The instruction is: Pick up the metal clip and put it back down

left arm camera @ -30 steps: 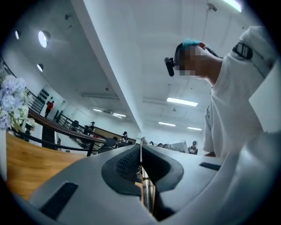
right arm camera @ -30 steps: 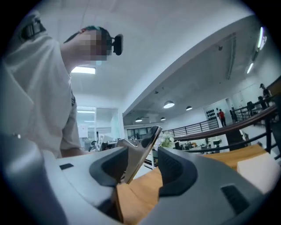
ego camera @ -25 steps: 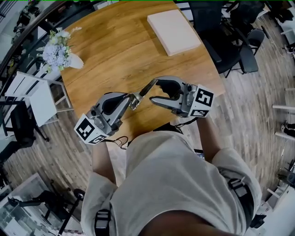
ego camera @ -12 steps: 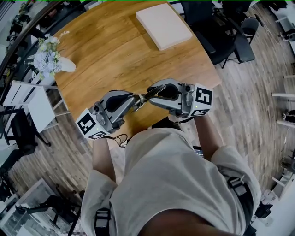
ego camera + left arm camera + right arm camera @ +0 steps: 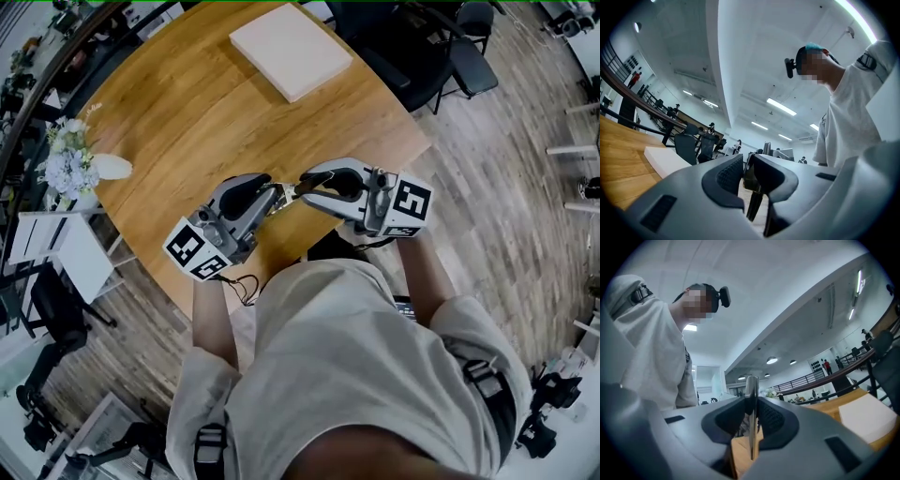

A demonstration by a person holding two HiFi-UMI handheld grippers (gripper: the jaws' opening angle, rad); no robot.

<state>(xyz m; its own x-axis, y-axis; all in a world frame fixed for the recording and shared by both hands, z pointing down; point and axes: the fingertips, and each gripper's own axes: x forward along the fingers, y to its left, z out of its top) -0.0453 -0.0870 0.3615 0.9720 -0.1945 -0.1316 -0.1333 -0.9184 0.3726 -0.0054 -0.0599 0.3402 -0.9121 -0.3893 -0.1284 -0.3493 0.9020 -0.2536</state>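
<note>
Over the near edge of the round wooden table [image 5: 187, 112], a thin metal clip [image 5: 290, 190] bridges my two grippers. My left gripper [image 5: 275, 195] is shut on its left end; in the left gripper view the clip [image 5: 753, 206] shows as a dark strip between the jaws. My right gripper [image 5: 305, 186] faces it from the right. Its jaws have just been closing, and the clip [image 5: 751, 394] stands upright between the pads, which press on it from both sides. The clip is held clear of the tabletop.
A flat white box [image 5: 291, 49] lies at the table's far side. A vase of pale flowers [image 5: 70, 167] stands at the left edge. Dark office chairs [image 5: 450, 56] stand beyond the table on the right, and a white chair [image 5: 56, 253] on the left.
The right jaws, wide open a second ago, have closed around the free end of the clip. The two grippers have drawn closer together, and the left one has shifted right.
</note>
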